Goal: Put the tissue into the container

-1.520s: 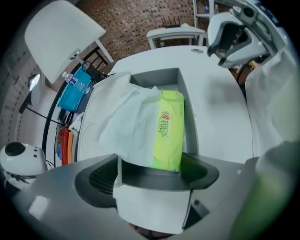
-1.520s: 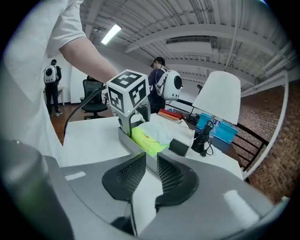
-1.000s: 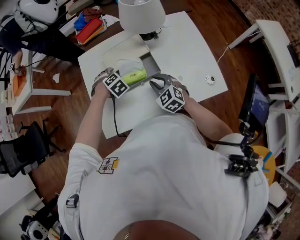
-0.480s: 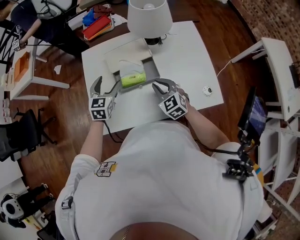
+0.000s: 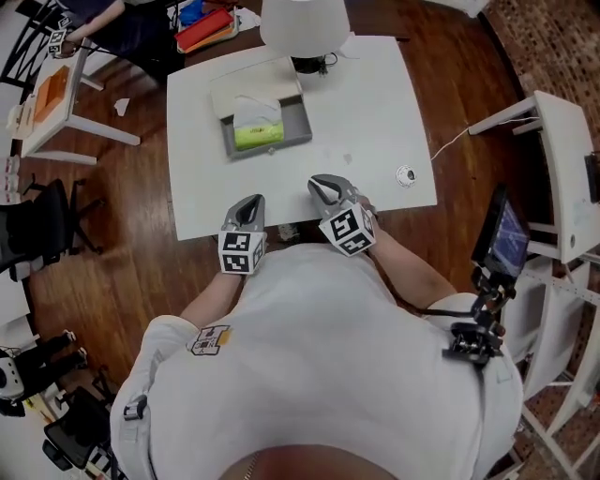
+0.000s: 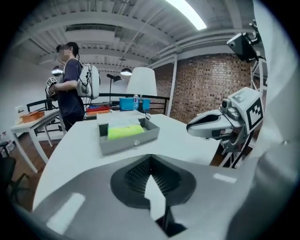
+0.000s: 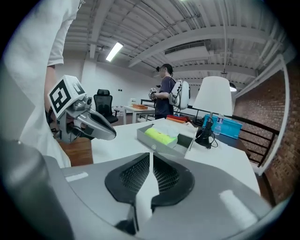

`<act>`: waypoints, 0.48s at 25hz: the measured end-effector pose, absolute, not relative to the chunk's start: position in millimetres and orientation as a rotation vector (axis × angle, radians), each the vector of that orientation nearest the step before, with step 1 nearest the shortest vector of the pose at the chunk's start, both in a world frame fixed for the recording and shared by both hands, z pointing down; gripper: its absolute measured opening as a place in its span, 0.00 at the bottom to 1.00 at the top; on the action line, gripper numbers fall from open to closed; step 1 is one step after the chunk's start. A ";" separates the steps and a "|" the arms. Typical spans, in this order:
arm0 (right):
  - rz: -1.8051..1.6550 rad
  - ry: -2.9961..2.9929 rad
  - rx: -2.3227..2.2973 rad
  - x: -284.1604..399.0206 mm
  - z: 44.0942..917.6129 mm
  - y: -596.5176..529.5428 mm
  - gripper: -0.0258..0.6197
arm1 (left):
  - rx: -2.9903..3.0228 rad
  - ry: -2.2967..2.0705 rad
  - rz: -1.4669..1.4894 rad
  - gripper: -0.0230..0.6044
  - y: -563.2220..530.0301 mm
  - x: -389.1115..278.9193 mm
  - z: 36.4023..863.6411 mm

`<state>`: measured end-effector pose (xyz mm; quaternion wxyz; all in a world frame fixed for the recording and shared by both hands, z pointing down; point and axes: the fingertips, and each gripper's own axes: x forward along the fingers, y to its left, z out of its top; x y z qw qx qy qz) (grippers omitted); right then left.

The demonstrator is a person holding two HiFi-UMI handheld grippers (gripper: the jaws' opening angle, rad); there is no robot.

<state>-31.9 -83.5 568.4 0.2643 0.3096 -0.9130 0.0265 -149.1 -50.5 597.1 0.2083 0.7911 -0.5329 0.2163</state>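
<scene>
Low in the frame, the left gripper (image 5: 251, 202) is hanging clenched and empty. The right gripper (image 5: 323, 185), also empty, has just been closing its jaws to a slit. Higher up the surface (image 5: 366, 103), the tissue (image 5: 257, 131) is lying inside the container (image 5: 298, 122), so both are probably best keeping clear.

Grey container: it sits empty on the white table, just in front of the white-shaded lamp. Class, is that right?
Not empty: the head view shows the grey container holding a green pack and white tissue. It does sit on the white table, just in front of the white-shaded lamp.
</scene>
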 end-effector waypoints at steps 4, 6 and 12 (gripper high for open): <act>0.118 -2.466 0.796 -14.9 584.7 -44.8 0.04 | 2.163 -1.458 0.679 0.04 -6.5 -122.2 613.9; 0.135 -2.472 0.773 -8.3 591.3 -27.7 0.04 | 2.123 -1.474 0.705 0.04 14.4 -116.1 619.2; 0.147 -2.475 0.706 -1.9 603.4 12.8 0.04 | 2.025 -1.540 0.681 0.04 59.7 -114.1 624.9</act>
